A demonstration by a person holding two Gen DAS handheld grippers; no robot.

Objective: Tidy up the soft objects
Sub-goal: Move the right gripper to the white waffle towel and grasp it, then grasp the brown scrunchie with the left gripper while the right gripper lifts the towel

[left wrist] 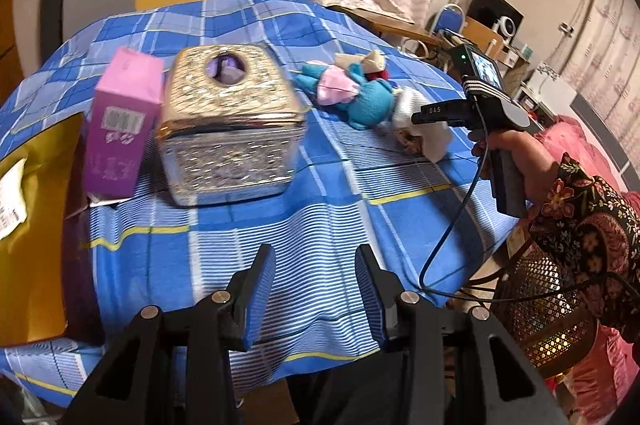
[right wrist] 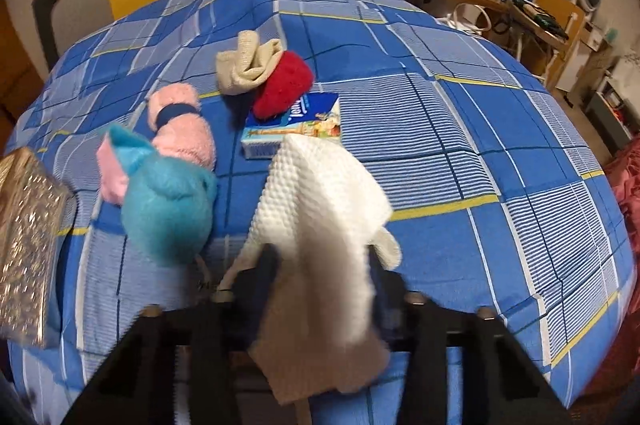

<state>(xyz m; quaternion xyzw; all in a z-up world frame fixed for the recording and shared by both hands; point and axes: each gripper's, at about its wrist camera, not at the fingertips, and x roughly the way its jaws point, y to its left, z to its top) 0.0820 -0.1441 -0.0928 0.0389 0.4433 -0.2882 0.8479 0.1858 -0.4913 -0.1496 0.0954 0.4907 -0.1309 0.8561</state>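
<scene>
White embossed cloth [right wrist: 320, 225] fills the right claw [right wrist: 320, 265]: its two black fingers are pressed in on the fabric from both sides, and the cloth drapes up over them and hangs down below, blurred at its lower edge. Through the left wrist camera the same claw [left wrist: 420, 116] shows at the far right of the counter [left wrist: 360, 205], with the white cloth bunched at its tip.

Taking that white cloth as the landmark: just to its left lies a turquoise plush piece [right wrist: 168, 201] with a pink patch, touching a pink fuzzy roll [right wrist: 184, 129] banded in dark blue behind it. Just beyond the cloth sits a small blue printed box [right wrist: 292, 129], its near edge hidden by the cloth. A red knitted piece [right wrist: 284, 89] rests on the far end of that box, and a beige sock [right wrist: 244, 65] lies against the red piece on its left. Well to the left of the cloth stands a gold and silver patterned tissue box [left wrist: 232, 121], with a pink and purple carton [left wrist: 120, 121] just beside it on the far side from the cloth.

Nearest the left wrist camera, the left claw [left wrist: 316, 289] has its blue-padded fingers spread apart with nothing between them, hovering over the blue plaid cover of the counter, well apart from the cloth.
</scene>
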